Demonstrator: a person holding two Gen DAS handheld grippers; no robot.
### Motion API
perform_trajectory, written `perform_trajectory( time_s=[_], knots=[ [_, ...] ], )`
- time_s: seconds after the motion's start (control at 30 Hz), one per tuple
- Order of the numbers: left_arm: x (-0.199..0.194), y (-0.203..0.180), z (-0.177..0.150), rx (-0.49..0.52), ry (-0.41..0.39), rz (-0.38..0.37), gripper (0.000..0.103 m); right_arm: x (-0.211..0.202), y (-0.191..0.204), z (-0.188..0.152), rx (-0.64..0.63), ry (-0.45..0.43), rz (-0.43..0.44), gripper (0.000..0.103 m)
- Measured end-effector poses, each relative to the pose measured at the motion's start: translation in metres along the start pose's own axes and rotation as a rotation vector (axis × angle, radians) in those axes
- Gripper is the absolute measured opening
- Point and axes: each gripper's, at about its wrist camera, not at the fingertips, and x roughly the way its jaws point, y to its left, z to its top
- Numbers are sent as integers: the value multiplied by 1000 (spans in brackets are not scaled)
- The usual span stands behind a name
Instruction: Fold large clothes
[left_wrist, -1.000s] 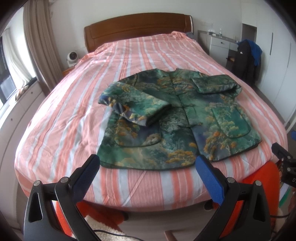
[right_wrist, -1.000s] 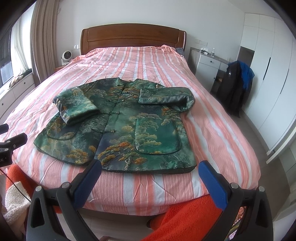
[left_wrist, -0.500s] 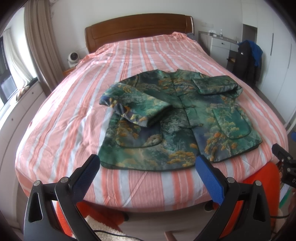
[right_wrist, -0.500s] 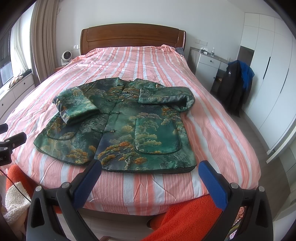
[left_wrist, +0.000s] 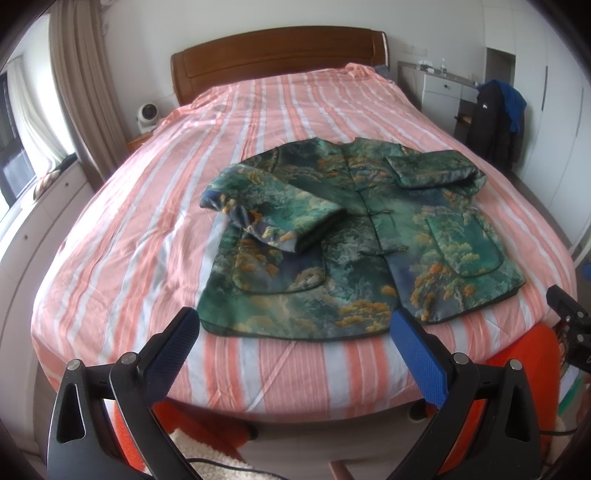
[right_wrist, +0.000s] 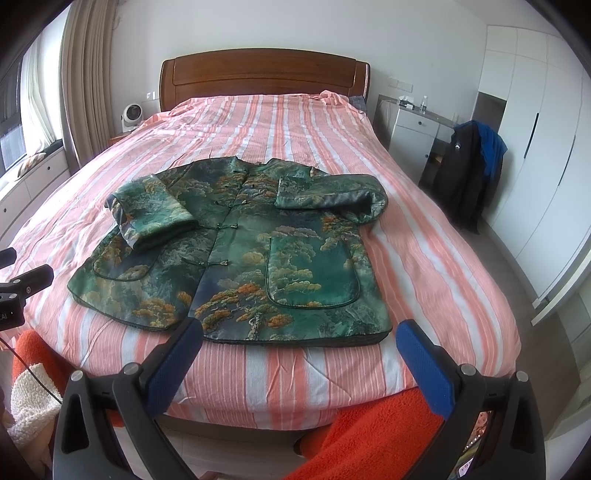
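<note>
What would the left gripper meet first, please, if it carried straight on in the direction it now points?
Most likely the near hem of the green brocade jacket, lying flat on the striped bedspread. The left gripper has its jaws open and nothing between them; depth is hard to judge, so it might touch the bedspread first.

Green-orange landscape-print jacket (left_wrist: 354, 243); pink-white striped bedspread (left_wrist: 147, 236).

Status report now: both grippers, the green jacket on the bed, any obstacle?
Left gripper open, empty. Right gripper open, empty. Green jacket flat on striped bed, both sleeves folded in, hem unfolded. Nothing in the way.
</note>
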Motion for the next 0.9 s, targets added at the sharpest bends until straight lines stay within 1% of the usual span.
perform_trajectory(
  time_s=[0.7,0.9],
  knots=[
    [1,4,0,-3,2,5,103,0,3,0,-4,0,13,103],
    [1,6,-1,-21,1,7,103,0,3,0,-2,-6,17,103]
  ],
)
